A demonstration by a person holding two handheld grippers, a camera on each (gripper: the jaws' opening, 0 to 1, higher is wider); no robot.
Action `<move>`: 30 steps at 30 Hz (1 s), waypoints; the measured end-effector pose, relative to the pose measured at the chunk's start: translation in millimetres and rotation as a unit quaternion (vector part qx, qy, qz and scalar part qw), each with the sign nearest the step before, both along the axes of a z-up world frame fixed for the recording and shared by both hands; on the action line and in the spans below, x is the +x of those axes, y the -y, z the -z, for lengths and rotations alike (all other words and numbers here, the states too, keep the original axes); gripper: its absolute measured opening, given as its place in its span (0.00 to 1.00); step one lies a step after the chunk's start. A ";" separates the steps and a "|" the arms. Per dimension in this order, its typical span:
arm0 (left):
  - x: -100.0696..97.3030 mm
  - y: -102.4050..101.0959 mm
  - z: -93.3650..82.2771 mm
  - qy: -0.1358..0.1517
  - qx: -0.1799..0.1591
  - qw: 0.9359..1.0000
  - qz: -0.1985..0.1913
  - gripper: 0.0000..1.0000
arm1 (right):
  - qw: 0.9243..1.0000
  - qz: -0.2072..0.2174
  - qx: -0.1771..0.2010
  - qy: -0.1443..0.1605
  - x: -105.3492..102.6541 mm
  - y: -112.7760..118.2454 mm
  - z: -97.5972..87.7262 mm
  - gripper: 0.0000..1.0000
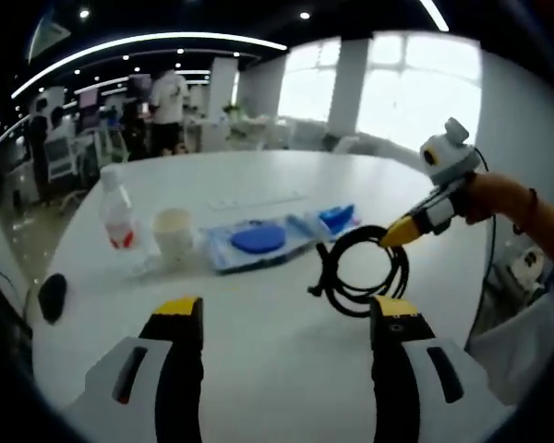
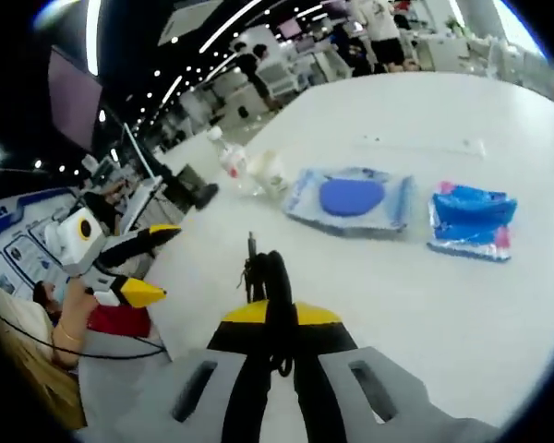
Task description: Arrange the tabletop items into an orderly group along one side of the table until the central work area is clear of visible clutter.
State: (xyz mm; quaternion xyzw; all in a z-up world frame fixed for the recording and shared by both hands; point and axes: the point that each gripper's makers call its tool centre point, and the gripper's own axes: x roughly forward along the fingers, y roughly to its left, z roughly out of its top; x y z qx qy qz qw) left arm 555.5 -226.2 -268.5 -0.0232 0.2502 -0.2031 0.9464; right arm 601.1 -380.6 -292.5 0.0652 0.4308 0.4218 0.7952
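A black coiled cable (image 1: 365,272) hangs just above the white table (image 1: 258,369), and my right gripper (image 1: 399,234) reaches in from the right, shut on its upper edge. In the right gripper view the cable (image 2: 275,281) is pinched between the yellow-tipped jaws of my right gripper (image 2: 279,316). My left gripper (image 1: 286,314) stands open, nothing between its jaws, a little short of the coil; it is seen from the side as the left gripper (image 2: 153,264). Further back stand a clear bottle (image 1: 117,210), a pale cup (image 1: 174,233), a clear pack with a blue disc (image 1: 258,238) and a blue packet (image 1: 337,218).
A black mouse-like object (image 1: 52,297) lies near the table's left edge. A thin white strip (image 2: 425,145) lies beyond the blue disc pack (image 2: 351,198) and blue packet (image 2: 471,221). People and desks stand in the office behind the table.
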 end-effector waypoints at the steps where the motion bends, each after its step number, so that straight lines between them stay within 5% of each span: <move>1: 1.7 0.9 -2.9 0.006 -0.008 1.000 -0.002 0.78 | 1.000 0.002 0.000 -0.001 0.4 0.9 1.1 0.06; 11: 2.9 -8.0 1.5 0.001 0.005 1.000 -0.018 0.96 | 0.999 0.039 0.003 -0.032 10.1 16.7 15.1 0.06; 21: 2.5 -9.2 6.0 -0.010 0.007 1.000 -0.020 0.98 | 0.995 0.060 0.031 -0.071 22.7 25.3 22.3 0.06; 30: 2.9 -15.1 8.2 -0.017 0.002 0.999 -0.032 0.98 | 0.994 0.071 0.017 -0.084 34.0 39.4 36.8 0.07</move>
